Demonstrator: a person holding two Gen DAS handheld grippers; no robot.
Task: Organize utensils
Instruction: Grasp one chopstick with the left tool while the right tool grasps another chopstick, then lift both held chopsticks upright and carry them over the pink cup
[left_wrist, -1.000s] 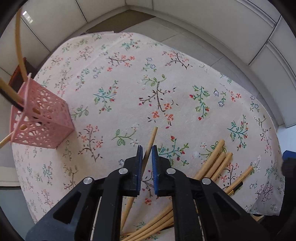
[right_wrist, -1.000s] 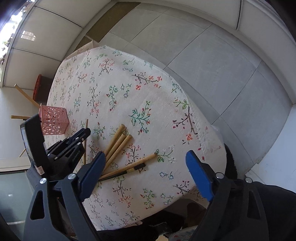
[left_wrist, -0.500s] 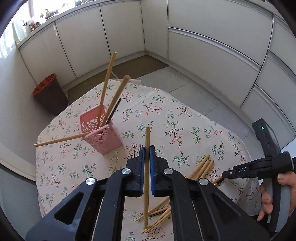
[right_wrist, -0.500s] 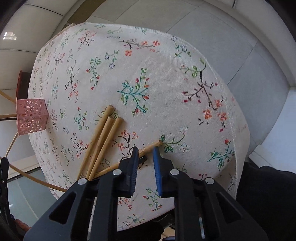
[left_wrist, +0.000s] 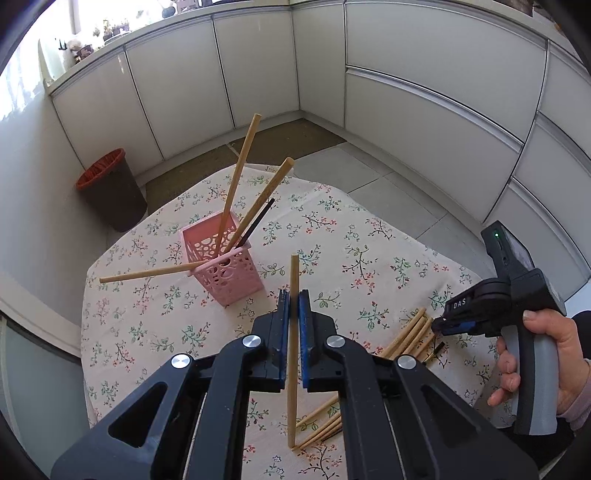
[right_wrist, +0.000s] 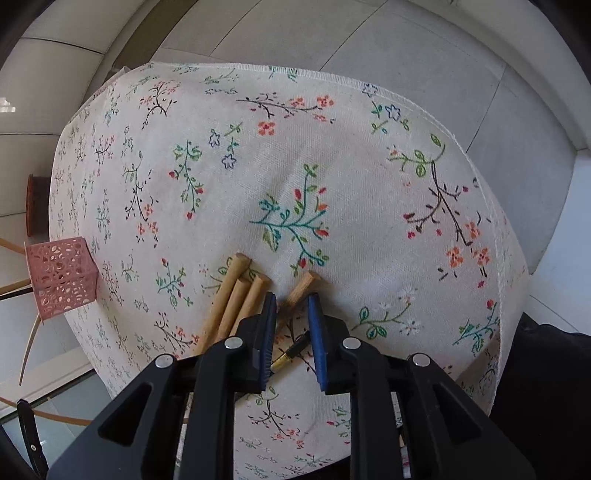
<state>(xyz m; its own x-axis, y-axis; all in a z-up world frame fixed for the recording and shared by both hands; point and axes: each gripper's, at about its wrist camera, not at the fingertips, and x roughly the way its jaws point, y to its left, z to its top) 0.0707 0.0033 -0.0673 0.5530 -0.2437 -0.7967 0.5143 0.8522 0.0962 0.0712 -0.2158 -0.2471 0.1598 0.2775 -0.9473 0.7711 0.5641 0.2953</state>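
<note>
My left gripper (left_wrist: 294, 295) is shut on a wooden chopstick (left_wrist: 293, 273) and holds it upright above the table. The pink perforated holder (left_wrist: 225, 267) stands ahead to the left with several sticks in it; it also shows in the right wrist view (right_wrist: 61, 282). My right gripper (right_wrist: 291, 301) is low over the pile, its jaws partly open around the end of a wooden chopstick (right_wrist: 304, 284) with a dark gold-tipped chopstick (right_wrist: 290, 354) under it. Three more wooden sticks (right_wrist: 236, 299) lie just left. The right gripper also shows in the left wrist view (left_wrist: 437, 325).
The table wears a floral cloth (right_wrist: 295, 166); its edge drops off close to the right. A dark bin with a red rim (left_wrist: 110, 188) stands on the floor beyond the table. White cabinets (left_wrist: 406, 92) line the walls.
My left gripper has lifted the chopstick off the table and tilted up toward the holder. My right gripper has dropped to the pile and narrowed around a chopstick end.
</note>
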